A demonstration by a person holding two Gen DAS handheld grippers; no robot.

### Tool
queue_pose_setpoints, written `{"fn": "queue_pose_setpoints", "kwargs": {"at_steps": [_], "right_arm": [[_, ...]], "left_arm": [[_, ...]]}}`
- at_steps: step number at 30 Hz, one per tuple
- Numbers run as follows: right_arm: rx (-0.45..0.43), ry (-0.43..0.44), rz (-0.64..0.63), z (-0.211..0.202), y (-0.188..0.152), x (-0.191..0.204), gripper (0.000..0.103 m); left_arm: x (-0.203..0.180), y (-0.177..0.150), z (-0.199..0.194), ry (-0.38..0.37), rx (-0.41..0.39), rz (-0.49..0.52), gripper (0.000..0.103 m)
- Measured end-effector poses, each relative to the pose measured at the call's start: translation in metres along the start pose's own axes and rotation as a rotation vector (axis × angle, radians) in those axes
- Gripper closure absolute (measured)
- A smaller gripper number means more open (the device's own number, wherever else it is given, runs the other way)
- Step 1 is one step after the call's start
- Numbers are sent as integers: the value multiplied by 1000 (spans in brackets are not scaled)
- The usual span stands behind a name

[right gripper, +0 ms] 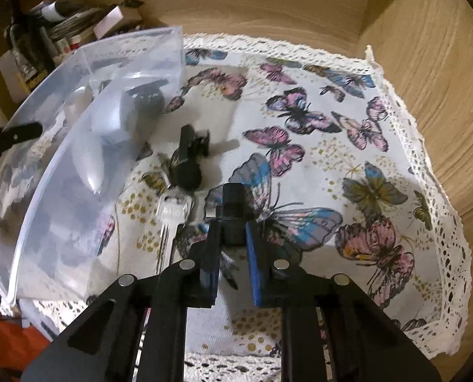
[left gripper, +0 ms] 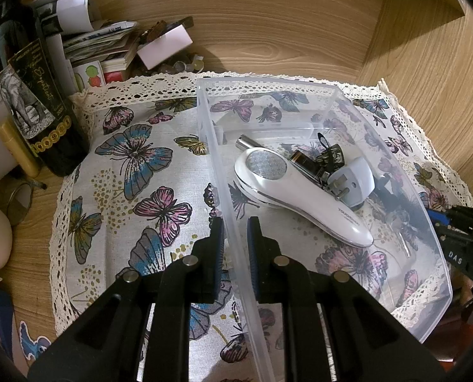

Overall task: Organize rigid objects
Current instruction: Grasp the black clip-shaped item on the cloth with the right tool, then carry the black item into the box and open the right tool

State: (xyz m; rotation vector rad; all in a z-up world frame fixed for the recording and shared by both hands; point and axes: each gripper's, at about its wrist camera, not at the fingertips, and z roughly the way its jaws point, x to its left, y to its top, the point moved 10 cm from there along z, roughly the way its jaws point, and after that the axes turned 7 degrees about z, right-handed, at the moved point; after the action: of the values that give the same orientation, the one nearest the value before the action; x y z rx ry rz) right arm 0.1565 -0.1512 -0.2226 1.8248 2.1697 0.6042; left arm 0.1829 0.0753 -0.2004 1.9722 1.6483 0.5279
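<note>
A clear plastic bin [left gripper: 427, 254] stands on a butterfly-print cloth [left gripper: 125, 191]. In it lie a white handheld device [left gripper: 300, 191], a white plug adapter [left gripper: 354, 184], a battery [left gripper: 306, 162], a silver cylinder [left gripper: 247, 141] and black cord. My left gripper [left gripper: 235, 229] straddles the bin's left wall, one jaw inside and one outside, close on it. My right gripper [right gripper: 231, 232] is shut on a small black block [right gripper: 233, 210] just above the cloth [right gripper: 332, 159], right of the bin [right gripper: 45, 222]. A silver key [right gripper: 169, 216] and a black cylindrical item [right gripper: 187, 162] lie next to the bin.
A dark wine bottle [left gripper: 35, 105], papers and small boxes [left gripper: 109, 47], a yellow tube [left gripper: 18, 149] and a round mirror [left gripper: 19, 203] crowd the back left of the wooden desk. A wooden side wall [right gripper: 443, 111] rises to the right of the cloth.
</note>
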Motion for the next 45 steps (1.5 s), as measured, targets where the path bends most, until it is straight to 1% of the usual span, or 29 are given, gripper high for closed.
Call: {"fn": "queue_pose_setpoints", "kwargs": {"at_steps": [4, 12, 20, 25, 31, 38, 41, 45], "right_arm": [[-32, 3, 21, -8, 10, -2, 89], [-156, 15, 13, -40, 46, 4, 89], [-272, 39, -90, -71, 77, 39, 89], [-303, 92, -139, -77, 88, 66, 89], [-281, 150, -182, -65, 88, 97, 89], [-204, 195, -205, -37, 84, 120, 89], [-161, 211, -190, -23, 84, 124, 89], [-131, 233, -192, -13, 84, 132, 89]], "left_arm": [[0, 0, 0, 1, 0, 1, 89], [0, 0, 0, 1, 0, 1, 89], [0, 0, 0, 1, 0, 1, 89], [0, 0, 0, 0, 0, 1, 89], [0, 0, 0, 0, 0, 3, 89], [-1, 0, 0, -10, -4, -6, 88], [0, -1, 0, -12, -5, -7, 88], [0, -1, 0, -12, -5, -6, 88]]}}
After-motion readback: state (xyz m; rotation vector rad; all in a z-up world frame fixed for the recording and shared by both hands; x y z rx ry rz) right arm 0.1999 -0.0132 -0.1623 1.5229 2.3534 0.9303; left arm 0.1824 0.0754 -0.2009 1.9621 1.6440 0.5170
